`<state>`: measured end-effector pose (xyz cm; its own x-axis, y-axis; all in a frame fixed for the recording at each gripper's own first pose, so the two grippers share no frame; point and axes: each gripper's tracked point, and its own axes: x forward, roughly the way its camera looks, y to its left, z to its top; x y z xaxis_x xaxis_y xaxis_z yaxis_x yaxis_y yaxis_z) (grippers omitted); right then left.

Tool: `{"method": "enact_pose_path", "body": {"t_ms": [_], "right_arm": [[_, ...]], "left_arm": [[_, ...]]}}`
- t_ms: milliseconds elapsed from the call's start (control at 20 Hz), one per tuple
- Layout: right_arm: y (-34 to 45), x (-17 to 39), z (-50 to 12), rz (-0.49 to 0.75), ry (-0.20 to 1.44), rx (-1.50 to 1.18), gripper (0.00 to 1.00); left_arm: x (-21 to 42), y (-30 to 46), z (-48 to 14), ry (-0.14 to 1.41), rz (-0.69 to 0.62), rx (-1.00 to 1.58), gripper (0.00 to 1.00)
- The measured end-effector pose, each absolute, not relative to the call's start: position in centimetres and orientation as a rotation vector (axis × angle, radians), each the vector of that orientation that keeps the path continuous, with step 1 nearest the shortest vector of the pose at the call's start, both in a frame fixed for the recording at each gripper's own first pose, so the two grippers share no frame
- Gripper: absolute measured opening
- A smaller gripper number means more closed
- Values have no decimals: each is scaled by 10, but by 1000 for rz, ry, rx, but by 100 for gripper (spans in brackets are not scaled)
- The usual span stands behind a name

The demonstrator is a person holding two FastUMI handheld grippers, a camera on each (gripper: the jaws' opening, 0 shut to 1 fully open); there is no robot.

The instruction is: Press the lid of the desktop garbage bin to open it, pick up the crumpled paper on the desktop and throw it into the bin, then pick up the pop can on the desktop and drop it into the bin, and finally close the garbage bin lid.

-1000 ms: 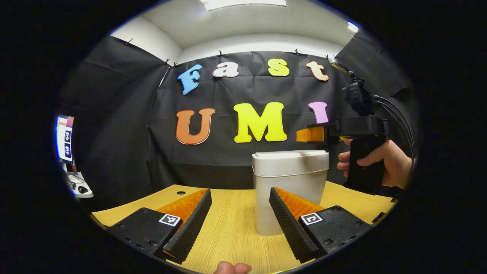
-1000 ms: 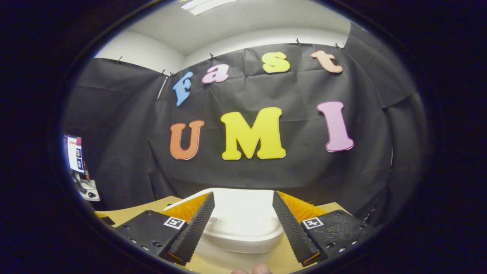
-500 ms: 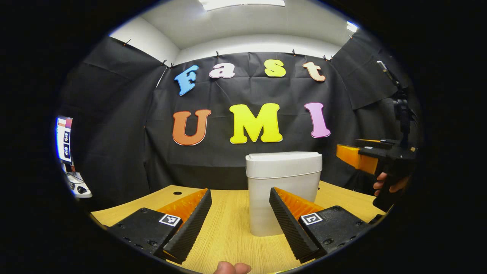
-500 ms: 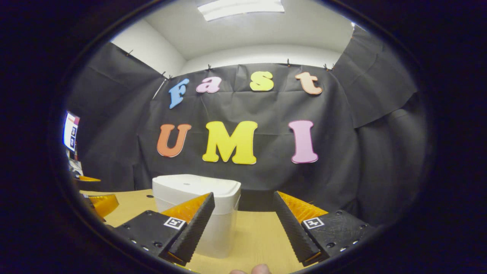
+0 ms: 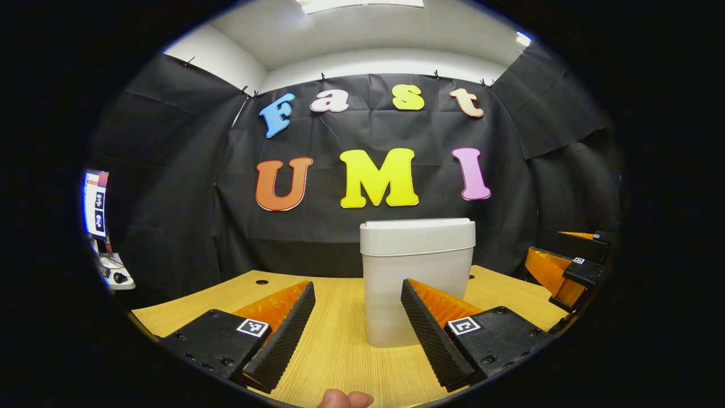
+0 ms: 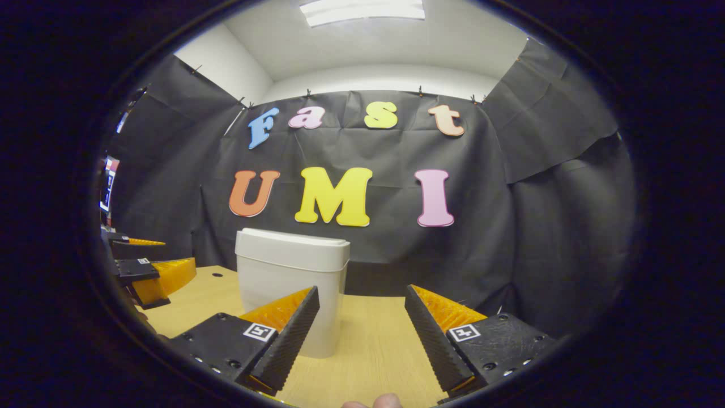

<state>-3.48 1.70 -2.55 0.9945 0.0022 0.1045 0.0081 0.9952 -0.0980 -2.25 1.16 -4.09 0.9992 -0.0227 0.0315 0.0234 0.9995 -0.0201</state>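
The white desktop bin (image 5: 416, 294) stands upright on the wooden table (image 5: 334, 351) with its lid (image 5: 418, 235) shut flat. My left gripper (image 5: 357, 286) is open and empty, just short of the bin, whose lower part sits behind its right finger. In the right gripper view the bin (image 6: 289, 300) is left of centre, lid (image 6: 291, 249) down. My right gripper (image 6: 361, 289) is open and empty, to the bin's right. The right gripper (image 5: 546, 248) hangs open at the far right over the table edge. The left gripper (image 6: 178, 256) is open at the far left.
A monitor (image 5: 95, 204) and desk clutter sit beyond the table's left side. A small round hole (image 5: 261, 281) marks the tabletop behind my left finger. Black cloth walls close the back and right. A thumb tip (image 5: 345, 399) shows at the bottom edge.
The right gripper has drawn back from above the bin lid, moving right and down to table height. The bin lid stays shut. The left gripper has barely moved.
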Motion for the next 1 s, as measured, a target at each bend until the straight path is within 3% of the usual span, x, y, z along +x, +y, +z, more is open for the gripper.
{"method": "enact_pose_path", "body": {"t_ms": [1000], "right_arm": [[21, -46, -37, -20, -90, -22, 96]], "left_arm": [[-38, 9, -42, -57, -35, 6, 98]]}}
